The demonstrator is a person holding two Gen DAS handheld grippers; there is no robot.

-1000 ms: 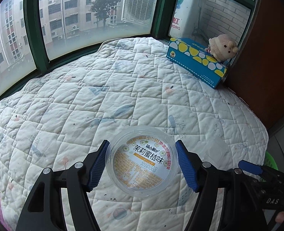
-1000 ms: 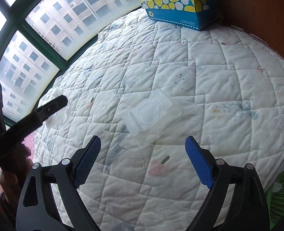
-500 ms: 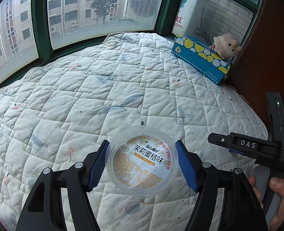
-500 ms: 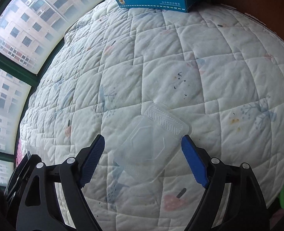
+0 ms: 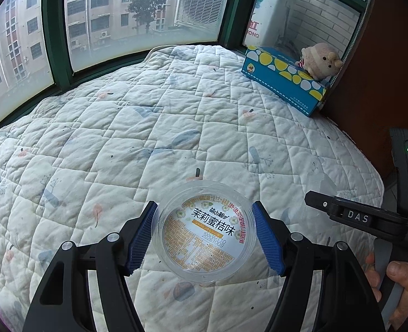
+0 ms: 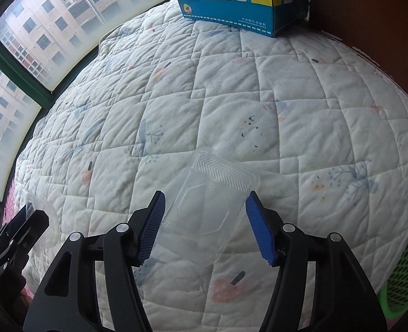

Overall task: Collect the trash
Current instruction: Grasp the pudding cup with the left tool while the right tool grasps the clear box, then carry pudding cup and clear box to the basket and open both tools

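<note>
My left gripper (image 5: 204, 233) is shut on a round clear plastic cup (image 5: 204, 229) with a printed label lid, held above the quilted bed (image 5: 148, 127). My right gripper (image 6: 204, 225) is open around a flat clear plastic clamshell tray (image 6: 209, 202) that lies on the quilt; the blue pads (image 6: 258, 232) stand at its two sides, apart from it. The right gripper's black body shows at the right in the left wrist view (image 5: 369, 221). The left gripper and the cup's edge show at the far left of the right wrist view (image 6: 24, 229).
A blue and yellow tissue box (image 5: 284, 85) with a plush toy (image 5: 318, 61) on it stands at the far corner by the brown wall. Windows with green frames (image 5: 57, 36) border the bed. A green mesh basket (image 6: 405, 271) sits beyond the bed's right edge.
My right gripper has moved forward and down, so the clear tray now lies between its pads, and the jaws have narrowed somewhat. My left gripper holds the cup steady.
</note>
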